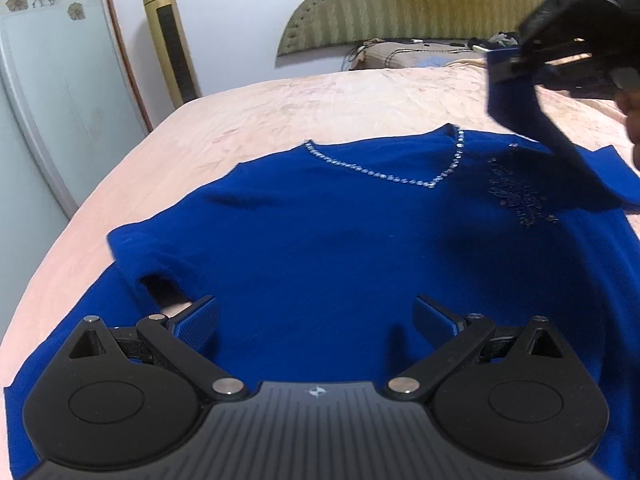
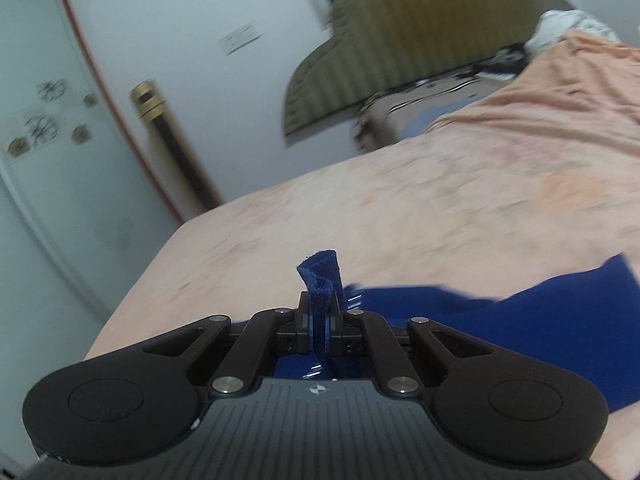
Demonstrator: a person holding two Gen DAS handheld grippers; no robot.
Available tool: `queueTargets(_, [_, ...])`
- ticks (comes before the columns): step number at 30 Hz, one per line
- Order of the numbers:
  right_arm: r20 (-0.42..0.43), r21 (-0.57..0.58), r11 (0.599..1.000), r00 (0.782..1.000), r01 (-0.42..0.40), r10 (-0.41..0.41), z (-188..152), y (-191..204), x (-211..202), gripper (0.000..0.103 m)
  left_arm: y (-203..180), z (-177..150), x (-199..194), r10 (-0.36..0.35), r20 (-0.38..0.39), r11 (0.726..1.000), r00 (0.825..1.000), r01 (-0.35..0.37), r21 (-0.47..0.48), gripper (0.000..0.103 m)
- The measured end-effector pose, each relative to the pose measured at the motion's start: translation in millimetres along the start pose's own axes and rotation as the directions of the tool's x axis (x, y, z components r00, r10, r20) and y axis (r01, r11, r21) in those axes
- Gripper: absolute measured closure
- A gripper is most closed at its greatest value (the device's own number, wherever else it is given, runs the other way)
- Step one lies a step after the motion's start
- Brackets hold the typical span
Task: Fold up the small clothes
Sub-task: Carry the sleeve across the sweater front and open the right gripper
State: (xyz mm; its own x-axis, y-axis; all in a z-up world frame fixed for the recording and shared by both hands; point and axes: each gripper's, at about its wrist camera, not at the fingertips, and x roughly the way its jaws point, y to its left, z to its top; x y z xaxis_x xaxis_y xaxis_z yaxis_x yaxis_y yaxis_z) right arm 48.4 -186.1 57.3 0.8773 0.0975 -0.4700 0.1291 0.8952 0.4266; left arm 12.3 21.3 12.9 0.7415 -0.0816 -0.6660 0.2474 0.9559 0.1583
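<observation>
A blue top [image 1: 340, 232] with a beaded V neckline [image 1: 400, 178] lies spread flat on the pink bed [image 1: 280, 112]. My left gripper [image 1: 316, 320] is open and empty, hovering low over the top's lower part. My right gripper [image 2: 319, 316] is shut on a bunched edge of the blue top [image 2: 320, 276], likely a sleeve, and holds it lifted above the bed. In the left wrist view the right gripper [image 1: 516, 60] shows at the upper right with the blue fabric [image 1: 520, 112] hanging down from it to the top's right shoulder.
A green padded headboard [image 1: 412, 4] stands at the far end of the bed, with pillows and small items [image 1: 420, 54] in front of it. A gold tower fan [image 1: 168, 40] and a pale wardrobe door [image 1: 48, 92] stand to the left of the bed.
</observation>
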Motion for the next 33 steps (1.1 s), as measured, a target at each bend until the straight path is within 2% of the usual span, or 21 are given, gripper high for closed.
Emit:
queueTargets(5, [-0.059,-0.040,0.997,0.996,-0.066,0.064,-11.6,43.5,18.4,0.094,18.1,-3.3,0.9,0.018,-0.010,0.999,1.000,-0.018,-0.038,0.000])
queueTargets(13, [-0.124,-0.087,0.987,0.984,-0.136,0.124,-20.0,91.3,44.7,0.094,42.0,-10.7,-0.4,0.041,-0.034,0.996,0.999,-0.044,-0.081,0.000])
queueTargets(19, [-0.185,-0.109,0.979,0.971,-0.173,0.151,-36.0,118.9,70.8,0.094,57.5,-17.3,-7.7,0.037,-0.042,0.993,0.998,-0.042,-0.109,0.000])
queueTargets(28, [-0.266,-0.101,0.979,0.953,-0.177,0.145,-62.7,141.9,109.3,0.093,66.4,-22.5,-14.0,0.062,-0.054,0.990,0.997,-0.068,-0.119,0.000])
queueTargets(31, [-0.321,-0.088,0.973,0.931,-0.215,0.176,-69.6,145.2,117.0,0.082,65.4,-22.8,-15.5,0.062,-0.060,0.990,0.996,-0.068,-0.120,0.000])
queueTargets(32, [-0.338,-0.077,0.971,0.923,-0.224,0.186,-71.0,144.2,118.0,0.072,65.8,-23.1,-16.4,0.062,-0.059,0.990,0.996,-0.068,-0.120,0.000])
queueTargets(33, [-0.351,-0.059,0.969,0.914,-0.239,0.204,-70.7,141.5,116.2,0.066,66.7,-23.9,-17.1,0.063,-0.057,0.990,0.996,-0.070,-0.121,0.000])
